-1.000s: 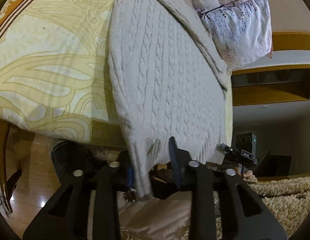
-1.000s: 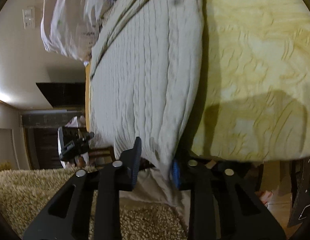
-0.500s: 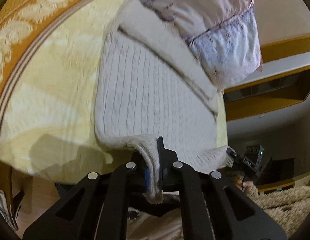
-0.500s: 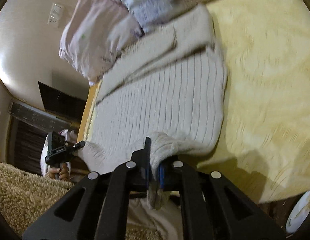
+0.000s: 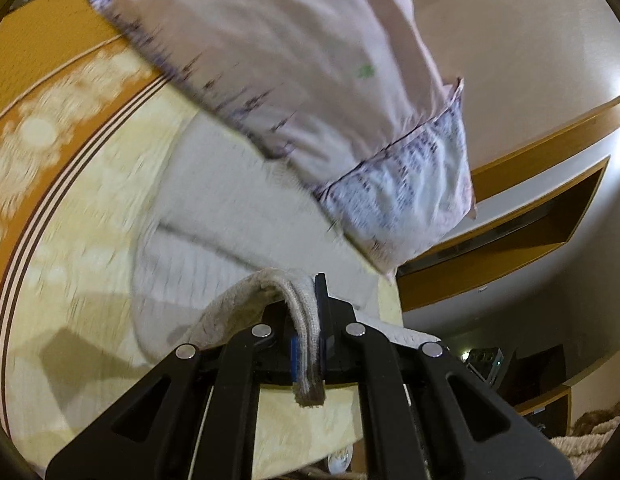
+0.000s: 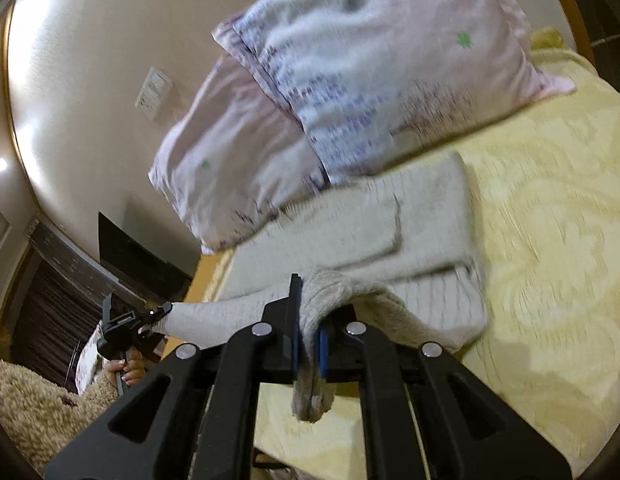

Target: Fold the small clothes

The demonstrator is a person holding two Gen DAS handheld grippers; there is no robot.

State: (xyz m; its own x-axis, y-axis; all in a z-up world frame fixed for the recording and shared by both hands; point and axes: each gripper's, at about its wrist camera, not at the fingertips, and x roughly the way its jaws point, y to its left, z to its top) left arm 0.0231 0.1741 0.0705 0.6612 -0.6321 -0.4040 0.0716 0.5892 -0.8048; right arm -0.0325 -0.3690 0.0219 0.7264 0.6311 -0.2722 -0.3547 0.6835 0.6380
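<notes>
Left wrist view first, and the picture has swung a long way in one second. The left gripper [image 5: 308,344], which a second ago sat open around the hanging hem with the sweater [image 5: 230,216] draped over the bed edge, is now pinched tight on that ribbed hem, and the knit arches up from its jaws and back toward the body of the garment. The sweater's body lies flat on the yellow bedspread [image 5: 90,272], its upper part tucked against the pillows [image 5: 294,92]. Motion blur says the hand is travelling forward fast.

Over to the right wrist view, same story mirrored. The right gripper [image 6: 308,340] is clamped on the other hem corner, a tail of knit poking out below its fingers. At the far left of this view you can spot the left gripper [image 6: 150,316] holding its corner, with the hem stretched taut between the two. A folded sleeve lies across the sweater's [image 6: 409,216] chest.

So the hem is off the bed edge and riding up over the body: I'd call this the bottom-to-top fold, roughly halfway through its sweep. Both corners need to land level near the collar, just short of the pillows [image 6: 349,68].
</notes>
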